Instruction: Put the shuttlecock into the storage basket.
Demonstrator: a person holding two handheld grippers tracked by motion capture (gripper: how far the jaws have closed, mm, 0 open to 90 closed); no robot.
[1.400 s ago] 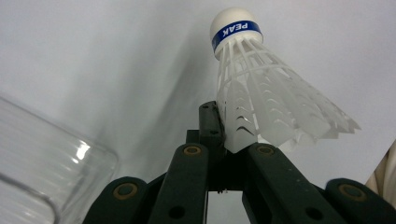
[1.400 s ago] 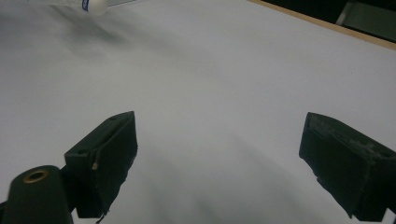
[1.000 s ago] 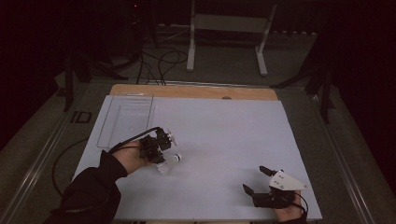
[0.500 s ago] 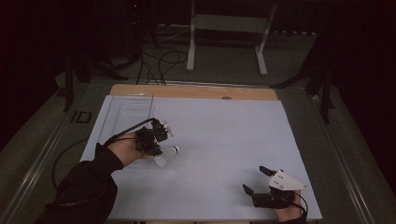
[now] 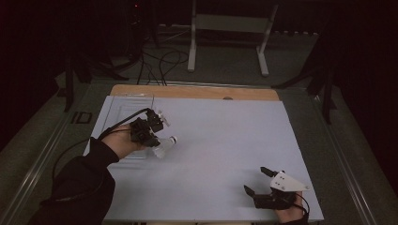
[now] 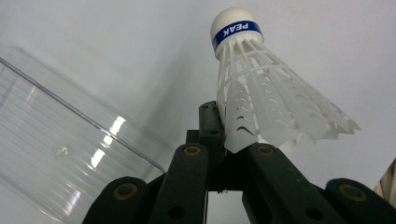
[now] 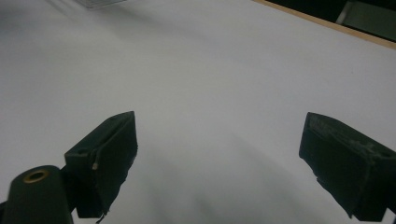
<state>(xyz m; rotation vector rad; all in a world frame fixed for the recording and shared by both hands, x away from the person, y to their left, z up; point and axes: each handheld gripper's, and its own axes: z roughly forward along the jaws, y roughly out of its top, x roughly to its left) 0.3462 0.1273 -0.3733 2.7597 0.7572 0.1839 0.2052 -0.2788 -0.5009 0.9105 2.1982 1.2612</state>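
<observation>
A white plastic shuttlecock (image 5: pixel 164 145) with a blue band under its cork (image 6: pixel 261 93) is pinched by the edge of its skirt in my left gripper (image 5: pixel 157 142). The left gripper (image 6: pixel 224 135) is shut on it, holding it above the white table sheet, cork pointing away from the hand. Near the table's front right corner my right gripper (image 5: pixel 256 180) stands open above the sheet. Its jaws (image 7: pixel 219 154) are wide apart with nothing between them.
A clear plastic tray (image 5: pixel 127 107) lies at the far left of the white sheet (image 5: pixel 225 136), just behind the left hand; its wall (image 6: pixel 56 154) is close to the left gripper. A wooden strip (image 5: pixel 197 92) runs along the far edge. Stand legs and cables are beyond.
The left hand has risen and moved left and toward the far side with the shuttlecock still held. The right gripper has not moved.
</observation>
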